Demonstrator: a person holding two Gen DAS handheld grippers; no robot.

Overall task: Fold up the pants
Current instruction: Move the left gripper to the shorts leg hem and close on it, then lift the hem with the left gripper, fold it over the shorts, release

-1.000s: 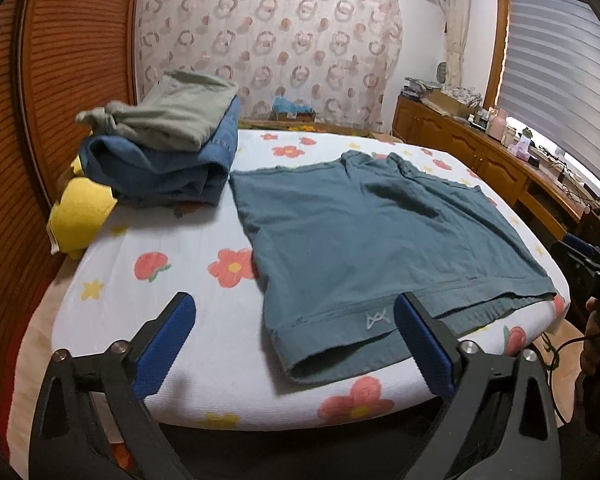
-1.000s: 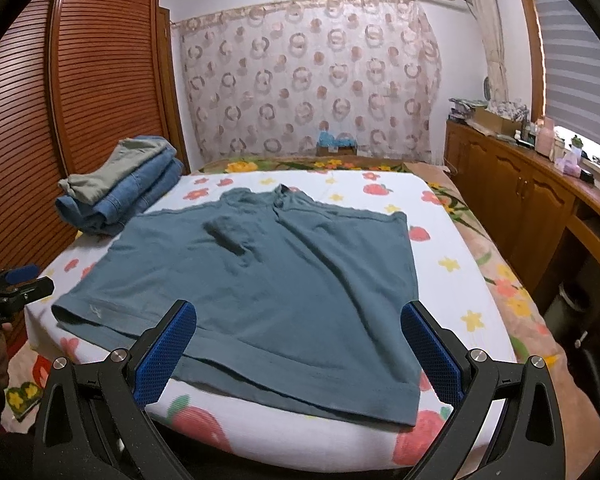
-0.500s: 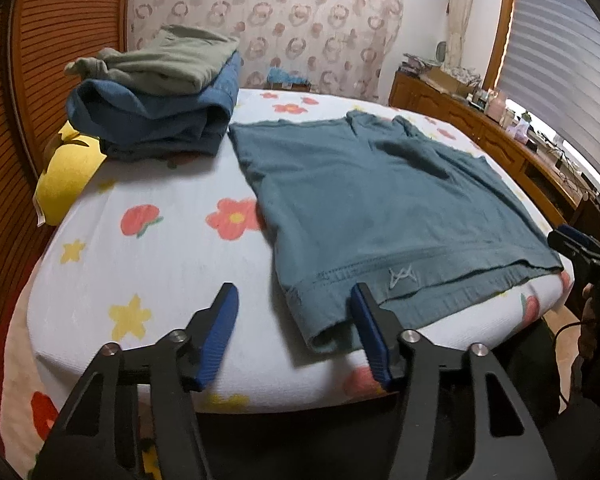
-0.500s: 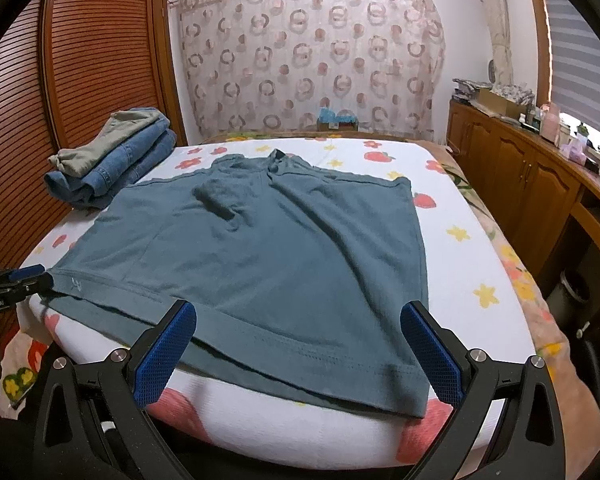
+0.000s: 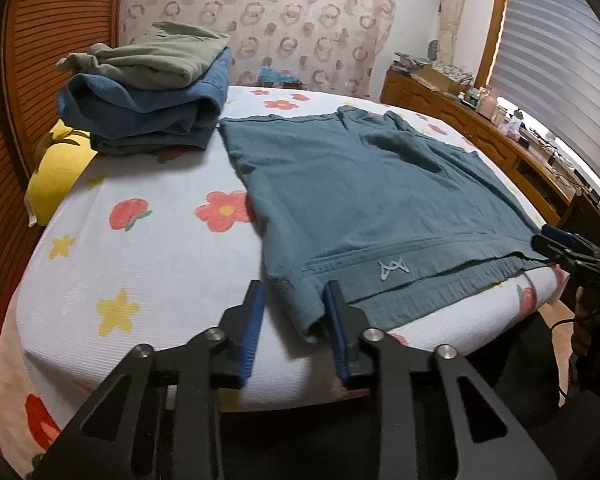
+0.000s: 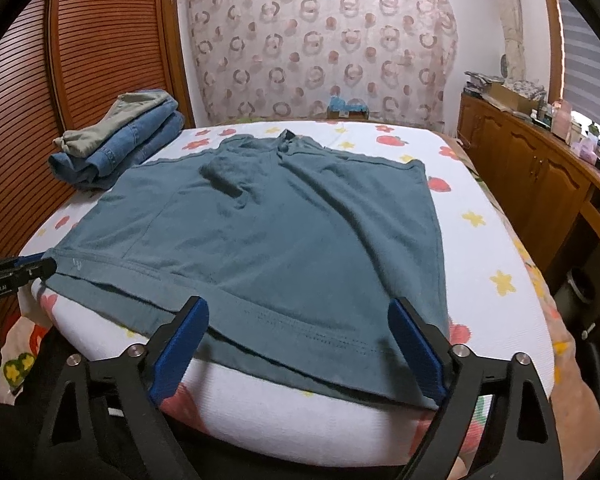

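Note:
Teal shorts (image 5: 364, 200) lie spread flat on the flowered bed (image 5: 148, 264), hem at the near edge; they also show in the right wrist view (image 6: 284, 232). My left gripper (image 5: 294, 312) is partly closed, its fingers on either side of the near left hem corner, with a gap still visible. My right gripper (image 6: 296, 336) is open wide over the near right hem, its right finger (image 6: 416, 352) close to the right corner. Each gripper shows at the edge of the other's view: the right gripper (image 5: 564, 248) and the left gripper (image 6: 16, 272).
A stack of folded jeans and olive pants (image 5: 152, 88) sits at the bed's far left, with a yellow cloth (image 5: 56, 168) beside it. A wooden wardrobe (image 6: 100, 40) stands left, a wooden dresser (image 6: 540, 168) right, a curtain (image 6: 324, 40) behind.
My left gripper has moved in onto the hem corner and its fingers have narrowed a lot. My right gripper has moved forward and down to the hem, still open.

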